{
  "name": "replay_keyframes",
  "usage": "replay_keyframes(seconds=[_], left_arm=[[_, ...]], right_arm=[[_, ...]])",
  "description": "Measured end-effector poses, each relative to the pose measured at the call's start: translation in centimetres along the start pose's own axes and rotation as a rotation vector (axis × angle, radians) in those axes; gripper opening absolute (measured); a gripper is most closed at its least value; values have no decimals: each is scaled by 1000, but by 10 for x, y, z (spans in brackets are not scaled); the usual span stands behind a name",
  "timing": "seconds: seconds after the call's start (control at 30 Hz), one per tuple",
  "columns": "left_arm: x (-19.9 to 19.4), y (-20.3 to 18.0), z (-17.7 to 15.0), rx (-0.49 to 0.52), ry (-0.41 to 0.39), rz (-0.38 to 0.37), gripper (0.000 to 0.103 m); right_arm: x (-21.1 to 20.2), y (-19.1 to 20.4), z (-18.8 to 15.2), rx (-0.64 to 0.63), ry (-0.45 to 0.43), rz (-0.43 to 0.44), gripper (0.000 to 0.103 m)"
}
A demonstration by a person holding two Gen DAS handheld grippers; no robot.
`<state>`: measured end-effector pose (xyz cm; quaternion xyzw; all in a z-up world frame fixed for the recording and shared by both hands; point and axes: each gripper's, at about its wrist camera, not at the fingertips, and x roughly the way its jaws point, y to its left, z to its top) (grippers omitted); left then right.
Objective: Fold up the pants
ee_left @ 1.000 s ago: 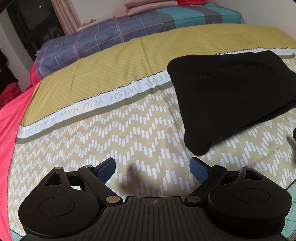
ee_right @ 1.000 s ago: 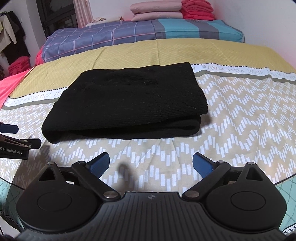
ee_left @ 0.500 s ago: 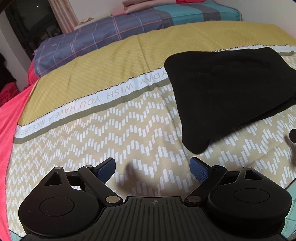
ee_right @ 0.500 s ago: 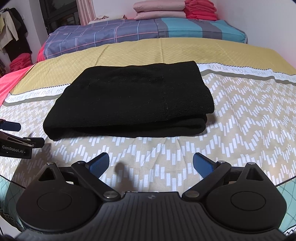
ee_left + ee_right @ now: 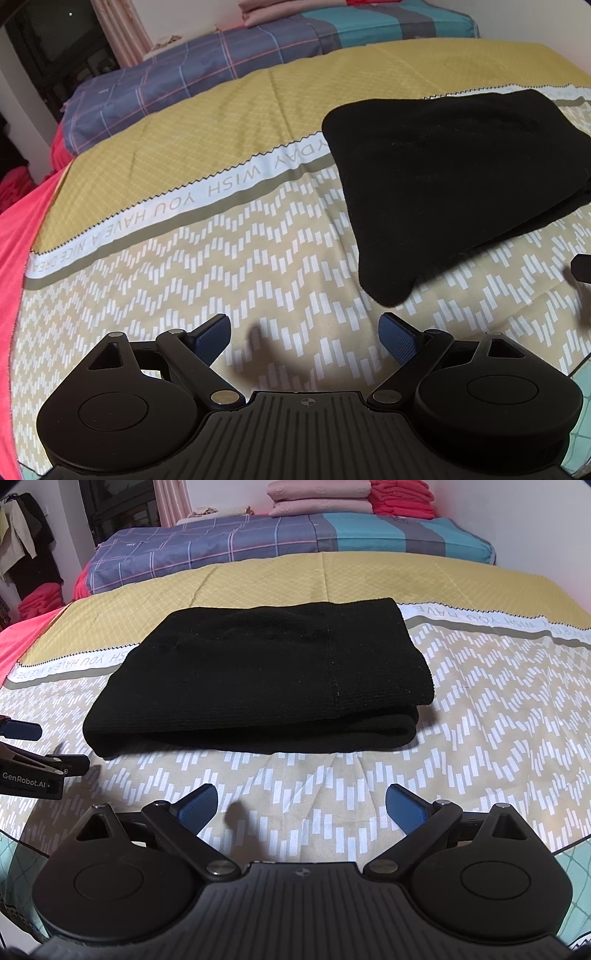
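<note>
Black pants (image 5: 266,675) lie folded into a thick rectangle on the patterned bedspread (image 5: 480,746). In the left wrist view the pants (image 5: 443,184) lie at the right. My right gripper (image 5: 301,808) is open and empty, just short of the near fold. My left gripper (image 5: 306,336) is open and empty, to the left of the pants' near corner. The left gripper also shows at the left edge of the right wrist view (image 5: 37,749). The right gripper's tip shows at the right edge of the left wrist view (image 5: 581,267).
A plaid and teal mattress (image 5: 258,550) lies along the back of the bed. Folded pink and red bedding (image 5: 351,498) is stacked on it. A red blanket (image 5: 14,258) hangs at the bed's left side. Clothes (image 5: 22,542) hang at far left.
Both grippers have drawn back a little and risen slightly. The pants lie still. Both grippers stay open.
</note>
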<state>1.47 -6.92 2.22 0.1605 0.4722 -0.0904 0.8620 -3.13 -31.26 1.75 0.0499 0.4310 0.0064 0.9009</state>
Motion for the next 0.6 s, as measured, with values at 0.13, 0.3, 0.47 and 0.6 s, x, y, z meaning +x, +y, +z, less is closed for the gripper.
replay_keyframes(seconds=[0.13, 0.3, 0.47, 0.6], left_arm=[[1, 0, 0, -2, 4, -3, 103], [1, 0, 0, -2, -1, -13, 103], [2, 1, 0, -10, 1, -24, 103], [3, 3, 1, -16, 8, -25, 103]], right_arm=[[2, 0, 0, -1, 3, 2, 98], [4, 0, 0, 0, 3, 8, 98], [6, 1, 0, 2, 8, 8, 98], [7, 1, 0, 2, 9, 8, 98]])
